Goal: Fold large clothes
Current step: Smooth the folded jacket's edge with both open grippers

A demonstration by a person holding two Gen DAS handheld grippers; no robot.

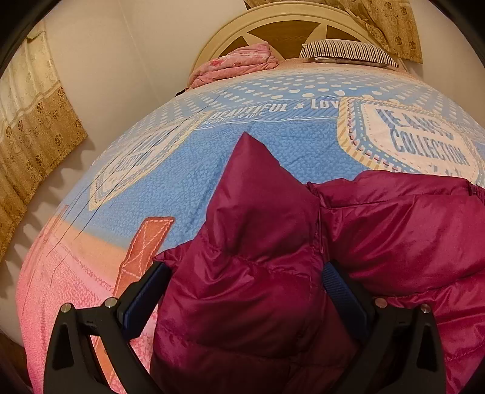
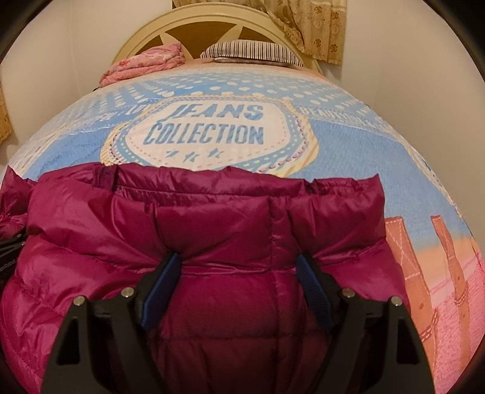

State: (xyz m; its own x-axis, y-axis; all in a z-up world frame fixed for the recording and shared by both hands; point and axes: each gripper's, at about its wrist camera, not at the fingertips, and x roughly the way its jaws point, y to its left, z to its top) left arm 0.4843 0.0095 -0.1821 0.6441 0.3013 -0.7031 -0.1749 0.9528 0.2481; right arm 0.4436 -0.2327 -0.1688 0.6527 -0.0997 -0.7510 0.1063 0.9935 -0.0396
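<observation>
A magenta puffer jacket lies on the near part of a bed with a blue and pink printed cover. In the left wrist view a bulky fold of the jacket sits between the fingers of my left gripper, which press into it on both sides. In the right wrist view my right gripper pinches another bulge of the jacket, the blue pads sunk into the fabric. The jacket's hem edge lies just below the "JEANS COLLECTION" print.
A folded pink quilt and a striped pillow lie at the headboard. Yellow curtains hang at the left wall, and more at the right behind the headboard. The bed cover stretches beyond the jacket.
</observation>
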